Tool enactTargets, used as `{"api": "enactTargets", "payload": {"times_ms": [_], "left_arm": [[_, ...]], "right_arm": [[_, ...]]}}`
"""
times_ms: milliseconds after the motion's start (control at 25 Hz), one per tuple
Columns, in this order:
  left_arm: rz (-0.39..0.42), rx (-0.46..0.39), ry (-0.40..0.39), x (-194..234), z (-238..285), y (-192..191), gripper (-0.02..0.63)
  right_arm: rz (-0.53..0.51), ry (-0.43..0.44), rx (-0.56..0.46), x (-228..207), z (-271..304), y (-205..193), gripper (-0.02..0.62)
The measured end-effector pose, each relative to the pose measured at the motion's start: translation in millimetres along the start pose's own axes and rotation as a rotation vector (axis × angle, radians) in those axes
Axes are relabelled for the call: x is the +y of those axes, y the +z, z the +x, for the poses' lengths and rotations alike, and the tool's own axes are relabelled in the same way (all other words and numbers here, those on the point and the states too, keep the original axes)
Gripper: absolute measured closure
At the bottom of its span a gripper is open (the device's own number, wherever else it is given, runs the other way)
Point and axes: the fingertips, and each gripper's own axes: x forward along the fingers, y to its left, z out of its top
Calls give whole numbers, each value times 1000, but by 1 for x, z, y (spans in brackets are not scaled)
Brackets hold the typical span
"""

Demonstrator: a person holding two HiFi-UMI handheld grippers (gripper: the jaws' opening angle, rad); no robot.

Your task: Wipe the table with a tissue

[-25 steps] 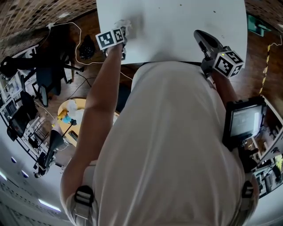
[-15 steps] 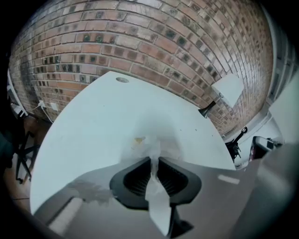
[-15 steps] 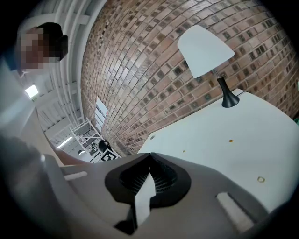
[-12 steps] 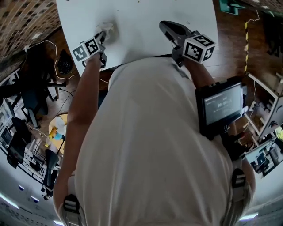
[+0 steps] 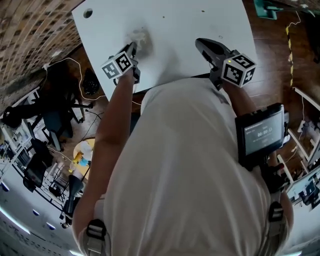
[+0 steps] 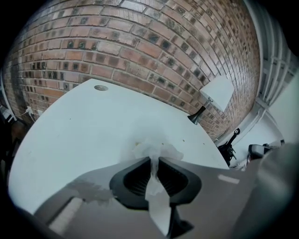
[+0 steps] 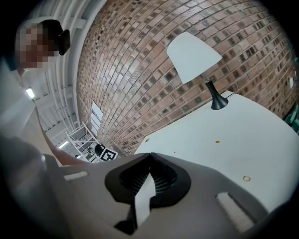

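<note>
A crumpled white tissue [image 5: 141,37] lies on the white table [image 5: 200,20] near its front left part. My left gripper [image 5: 134,48] is shut on it and tilts down at the tabletop. In the left gripper view the tissue [image 6: 156,148] bunches out in front of the jaws, and a strip of it runs back between them. The left gripper [image 6: 154,159] presses it against the table [image 6: 84,121]. My right gripper [image 5: 201,43] hovers over the front edge to the right. Its jaws [image 7: 150,155] meet at the tips with nothing between them, above the table [image 7: 233,140].
A white-shaded lamp [image 7: 194,56] stands at the table's far side against a brick wall [image 6: 140,42]. A round hole [image 5: 88,13] sits near the table's far left corner. Left of the table, a black chair [image 5: 55,95] and cables [image 5: 75,62] are on the floor.
The left gripper has slid the tissue across the tabletop, away from the table's left edge. The right gripper has shifted a little along the front edge. The head view has swung.
</note>
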Motion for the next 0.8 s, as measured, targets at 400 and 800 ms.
{"api": "enactTargets", "payload": {"times_ms": [400,800], "left_arm": [[-24,-53,63,2,23,27,552],[-1,15,112,0,39,28,554]], "right_arm": [[25,-16,-23,-18,-13,8,588],[91,-37,-73,-28,-36,9,588]]}}
